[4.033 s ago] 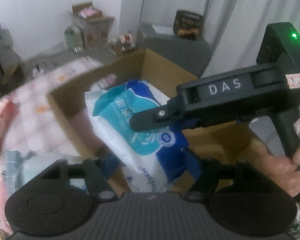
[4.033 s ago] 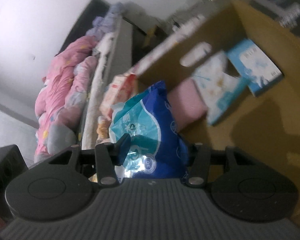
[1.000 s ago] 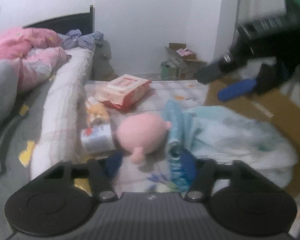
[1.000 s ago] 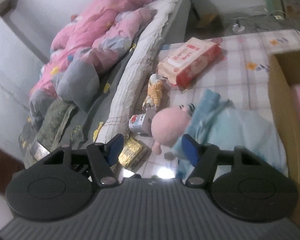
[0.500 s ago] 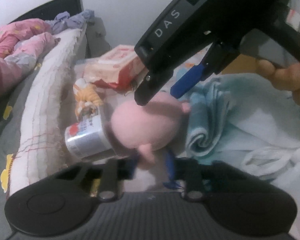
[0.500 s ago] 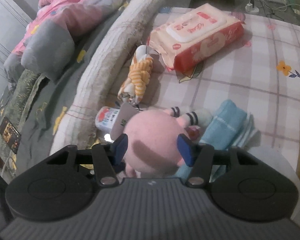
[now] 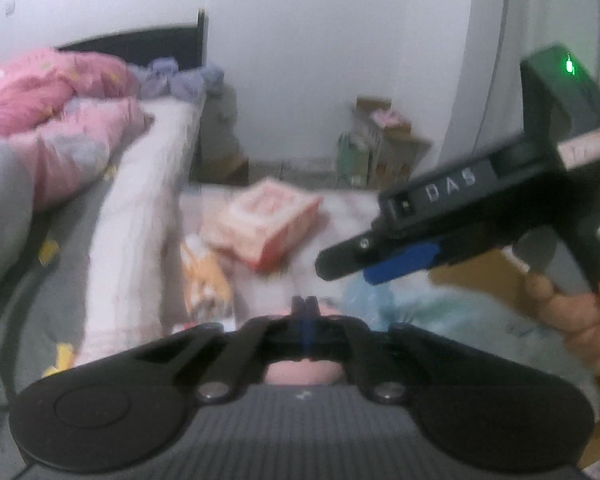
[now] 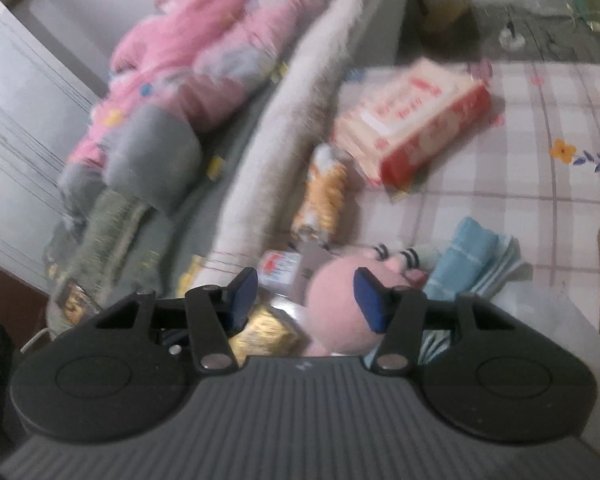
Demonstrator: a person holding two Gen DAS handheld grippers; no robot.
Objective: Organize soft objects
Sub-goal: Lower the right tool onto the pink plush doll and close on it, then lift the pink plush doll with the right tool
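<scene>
My left gripper [image 7: 305,305] has its blue-padded jaws pressed fully together; a sliver of the round pink plush toy [image 8: 342,306] shows just under them in the left wrist view, but I cannot tell whether any of its fabric is pinched. My right gripper [image 8: 306,294] has its jaws spread about halfway, not gripping anything. From its own camera the plush lies low and toward the right-hand pad, off centre, so that pad overlaps it while the left-hand pad stands over the small white can with red print [image 8: 281,266]. The toy rests on the checked floral sheet [image 8: 540,176], touching the folded light-blue towel [image 8: 466,256] on its right. It has no real long axis, so the approach angle matters little. I judge the left hand nearer: the plush sits right at its fingertips, while the right one would need to shift toward the towel to centre it
</scene>
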